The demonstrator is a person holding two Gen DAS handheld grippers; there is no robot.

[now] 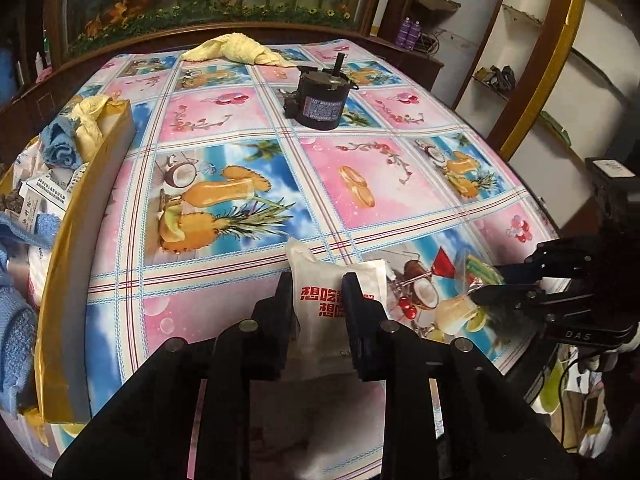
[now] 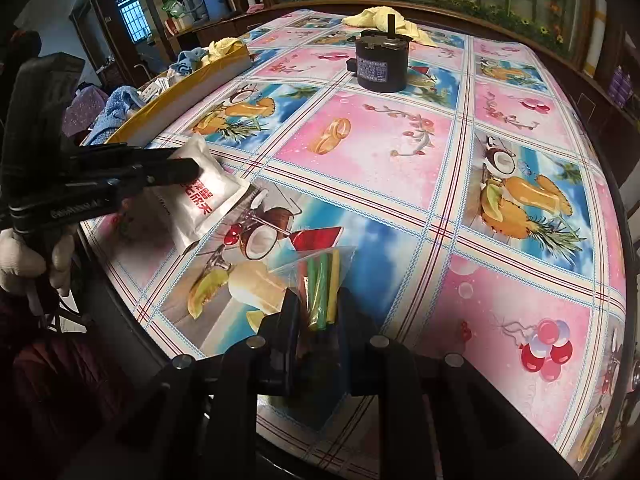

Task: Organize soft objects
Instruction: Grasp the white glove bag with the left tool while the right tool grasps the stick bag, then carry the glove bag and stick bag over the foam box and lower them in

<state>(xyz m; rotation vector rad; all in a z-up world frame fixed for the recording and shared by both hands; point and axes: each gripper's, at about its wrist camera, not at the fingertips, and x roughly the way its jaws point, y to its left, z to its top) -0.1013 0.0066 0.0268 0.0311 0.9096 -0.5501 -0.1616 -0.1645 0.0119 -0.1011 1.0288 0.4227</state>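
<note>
The left gripper (image 1: 316,300) clamps a white pouch (image 1: 332,280) and the right gripper (image 2: 318,312) a clear bag (image 2: 320,272), seemingly mid-pickup, next needing carrying to the gold box (image 1: 68,240).

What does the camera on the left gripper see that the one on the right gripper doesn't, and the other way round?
Only the left wrist view shows the white shelves on the far wall, and it looks down into the gold box.

Only the right wrist view shows the gloved hand holding the left gripper, a barred window, and the coloured sticks inside the clear bag that the right gripper pinches.

Both show the white packet in the left gripper, the black motor, the yellow towel and the fruit-print tablecloth.
</note>
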